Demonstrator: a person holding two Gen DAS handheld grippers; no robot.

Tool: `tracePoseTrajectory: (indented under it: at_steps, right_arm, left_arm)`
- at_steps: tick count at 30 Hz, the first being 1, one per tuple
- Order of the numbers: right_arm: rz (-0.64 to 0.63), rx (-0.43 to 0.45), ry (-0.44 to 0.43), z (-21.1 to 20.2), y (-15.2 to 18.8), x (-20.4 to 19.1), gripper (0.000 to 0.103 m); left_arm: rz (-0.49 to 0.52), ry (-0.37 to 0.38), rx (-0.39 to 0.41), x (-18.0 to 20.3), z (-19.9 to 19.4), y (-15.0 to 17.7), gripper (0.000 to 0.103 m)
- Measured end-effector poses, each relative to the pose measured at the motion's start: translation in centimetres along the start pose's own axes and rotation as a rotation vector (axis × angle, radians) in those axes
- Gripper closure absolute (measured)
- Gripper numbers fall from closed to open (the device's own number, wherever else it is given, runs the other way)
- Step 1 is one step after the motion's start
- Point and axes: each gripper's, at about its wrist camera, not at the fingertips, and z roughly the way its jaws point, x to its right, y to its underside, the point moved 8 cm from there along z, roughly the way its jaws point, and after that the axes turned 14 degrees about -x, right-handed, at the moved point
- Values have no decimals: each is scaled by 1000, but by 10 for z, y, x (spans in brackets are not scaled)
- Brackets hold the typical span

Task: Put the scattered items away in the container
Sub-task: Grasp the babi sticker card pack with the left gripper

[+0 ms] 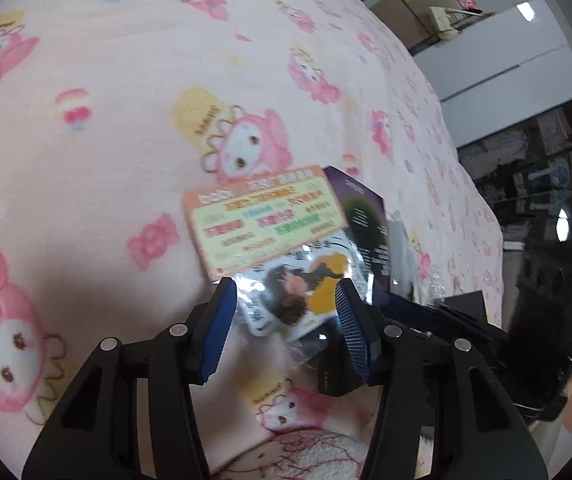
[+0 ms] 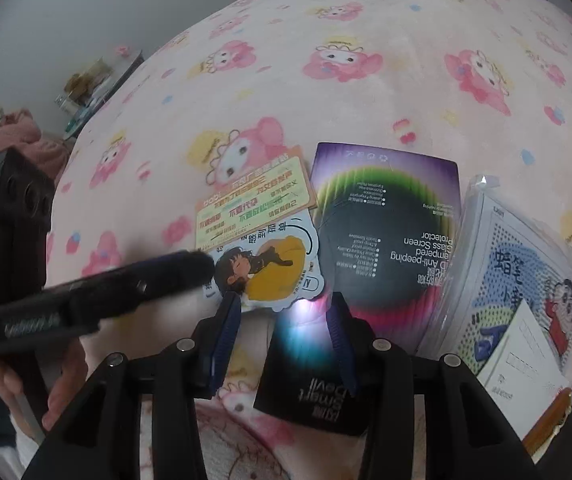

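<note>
Pink cartoon-print bed blanket (image 2: 366, 100) carries 4 flat items: orange card (image 2: 253, 200), girl sticker (image 2: 269, 264), screen-protector pack (image 2: 386, 232), bagged bead kit (image 2: 526, 280). No container visible; nothing stowed. Left tongs (image 1: 286, 312) and right tongs (image 2: 283, 320) released, straddling sticker and pack.

Both grippers are pointing steeply downward with jaws standing partly apart. The left gripper (image 1: 283, 312) is reaching in just left of the right gripper (image 2: 281, 320).

Fleecy matt blanket (image 2: 366, 92); glossy cardboard box (image 2: 382, 236); shiny plastic-wrapped sticker (image 1: 294, 292)
</note>
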Motion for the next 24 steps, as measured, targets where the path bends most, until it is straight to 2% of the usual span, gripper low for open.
tracePoseTrajectory:
  at_steps: [5, 10, 12, 13, 15, 19, 22, 24]
  right_arm:
    - [49, 69, 99, -7, -21, 15, 63]
    - [70, 59, 81, 12, -41, 24, 63]
    - [53, 57, 89, 12, -40, 19, 63]
    - [43, 42, 59, 13, -36, 13, 63]
    - [34, -5, -13, 13, -25, 0, 63]
    - [-12, -61, -38, 13, -4, -18, 63]
    - [4, -23, 19, 13, -7, -13, 63]
    - [24, 4, 62, 17, -13, -6, 63]
  left_arm:
    - [-32, -21, -33, -12, 11, 1, 51]
    - [-36, -7, -48, -11, 19, -2, 51]
    - [-20, 13, -38, -5, 15, -3, 51]
    - [-11, 15, -31, -2, 12, -3, 51]
    - [-8, -10, -12, -1, 6, -5, 51]
    - [-31, -37, -6, -11, 0, -4, 51]
    - [-54, -66, -17, -21, 6, -3, 51]
    - [-53, -53, -32, -22, 11, -1, 51]
